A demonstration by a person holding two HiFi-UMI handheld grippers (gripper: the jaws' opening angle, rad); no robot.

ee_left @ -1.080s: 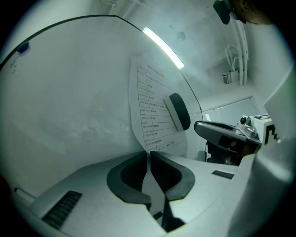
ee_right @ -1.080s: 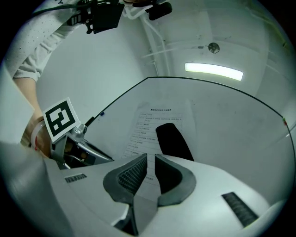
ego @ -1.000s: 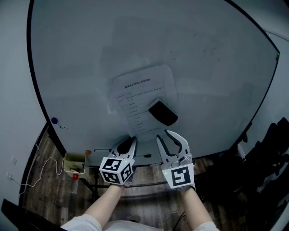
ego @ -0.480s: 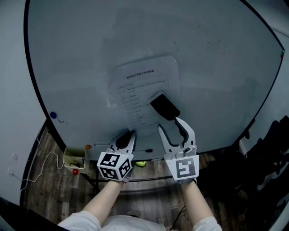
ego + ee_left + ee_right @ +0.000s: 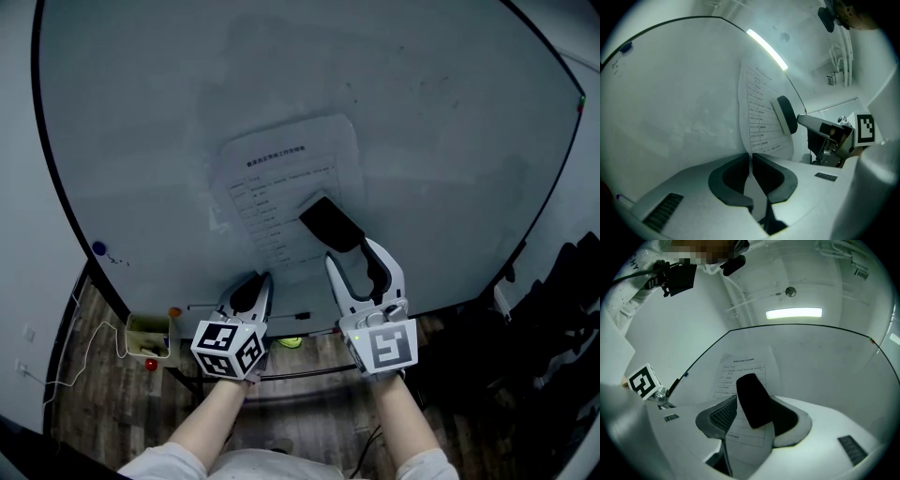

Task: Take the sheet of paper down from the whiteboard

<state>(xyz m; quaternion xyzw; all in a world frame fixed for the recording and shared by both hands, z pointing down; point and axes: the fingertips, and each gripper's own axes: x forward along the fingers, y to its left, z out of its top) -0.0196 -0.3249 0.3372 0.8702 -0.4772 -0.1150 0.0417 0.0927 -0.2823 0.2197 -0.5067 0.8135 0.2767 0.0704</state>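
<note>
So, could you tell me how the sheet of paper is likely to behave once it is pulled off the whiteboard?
The sheet of paper looks thin and probably floppy: its lower edge curves away from the whiteboard. It is likely very light, since one small black block seems to pin it up.

Left gripper (image 5: 751,160) is pinching the lower edge of the sheet of paper (image 5: 761,117). Black block (image 5: 787,114) is lying against the sheet's face.

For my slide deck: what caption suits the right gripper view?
Right tool, its jaws just opening around the black eraser that sits on the printed sheet on the whiteboard.
</note>
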